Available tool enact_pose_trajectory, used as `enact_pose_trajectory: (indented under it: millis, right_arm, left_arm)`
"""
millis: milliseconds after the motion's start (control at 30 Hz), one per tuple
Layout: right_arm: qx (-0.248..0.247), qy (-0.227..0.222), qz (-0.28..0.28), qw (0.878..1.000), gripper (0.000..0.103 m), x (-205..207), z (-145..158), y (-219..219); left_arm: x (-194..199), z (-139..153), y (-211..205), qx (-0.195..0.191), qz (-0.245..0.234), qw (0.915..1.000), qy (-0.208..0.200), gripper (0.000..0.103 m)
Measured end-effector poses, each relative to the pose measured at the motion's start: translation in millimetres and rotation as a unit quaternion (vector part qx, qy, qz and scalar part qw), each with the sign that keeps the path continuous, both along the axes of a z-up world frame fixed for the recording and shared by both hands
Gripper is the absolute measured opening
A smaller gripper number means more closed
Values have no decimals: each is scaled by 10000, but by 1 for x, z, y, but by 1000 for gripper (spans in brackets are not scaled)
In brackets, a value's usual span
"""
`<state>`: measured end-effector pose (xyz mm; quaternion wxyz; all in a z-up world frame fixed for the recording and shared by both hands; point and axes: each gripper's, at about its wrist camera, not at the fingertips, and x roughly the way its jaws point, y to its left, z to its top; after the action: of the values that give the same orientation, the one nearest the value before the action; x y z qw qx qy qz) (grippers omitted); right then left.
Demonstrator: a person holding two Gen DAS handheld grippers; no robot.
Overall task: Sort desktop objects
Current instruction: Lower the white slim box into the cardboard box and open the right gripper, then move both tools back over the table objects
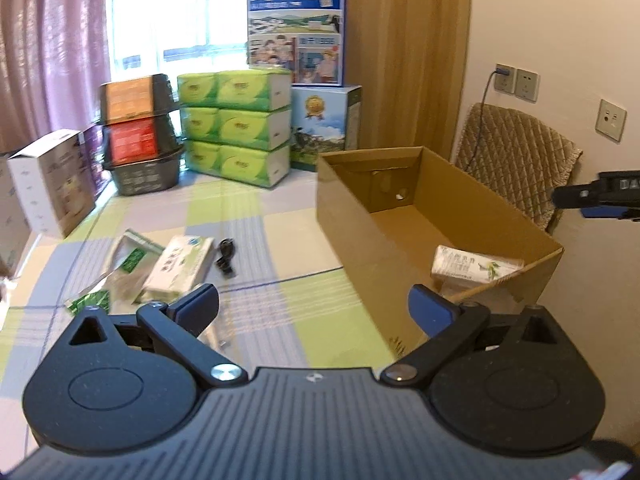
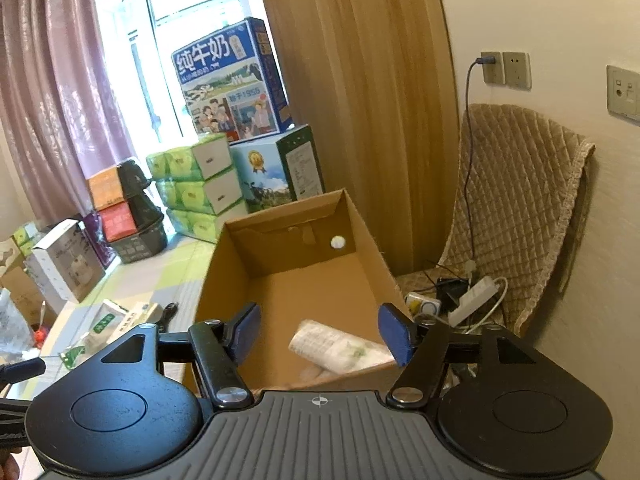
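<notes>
While both pairs of tongs hang with their blue-padded fingers spread wide and nothing between them, the left gripper (image 1: 314, 312) sits above the checked green-and-lilac tablecloth (image 1: 256, 240) and the right gripper (image 2: 320, 334) sits over the open brown cardboard box (image 2: 288, 280). Inside that box, near its close corner, lies a white soft tissue pack with green leaf print (image 2: 340, 346), tilted against the floor of the box.

On the cloth to the left of the box, well apart from it, lie a second white tissue pack with green lettering (image 1: 178, 270), a clear plastic sachet with green labels (image 1: 120, 270) touching its left side, and a small coiled black cable (image 1: 226, 256) just beside its right. The tall near wall of the box stands between these things and the box floor.

Behind, a stack of green tissue bricks (image 1: 236, 130), dark plastic baskets with orange and red labels (image 1: 138, 136), a blue milk carton case (image 1: 296, 28) and a white appliance box (image 1: 52, 180) line the back of the table. A quilted tan chair cover (image 2: 516, 208) and a white power strip (image 2: 474, 298) sit right of the box.
</notes>
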<state>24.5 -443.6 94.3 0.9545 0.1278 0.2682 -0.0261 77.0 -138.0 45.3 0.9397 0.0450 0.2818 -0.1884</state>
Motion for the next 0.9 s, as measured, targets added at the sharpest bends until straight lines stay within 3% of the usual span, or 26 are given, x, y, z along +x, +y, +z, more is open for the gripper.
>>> enact_pose_trajectory:
  millis: [400, 567, 900]
  right_arm:
    - [138, -307, 882, 9955, 79, -40, 23, 84]
    - [213, -338, 1351, 9900, 97, -44, 22, 124]
    - [246, -140, 1867, 9820, 100, -37, 0, 175]
  left_arm:
    - [-43, 1, 78, 96, 745, 9972, 60, 101]
    - [-56, 0, 113, 174, 1107, 9936, 99, 101]
    - [-72, 3, 158, 421, 1620, 9858, 130, 102]
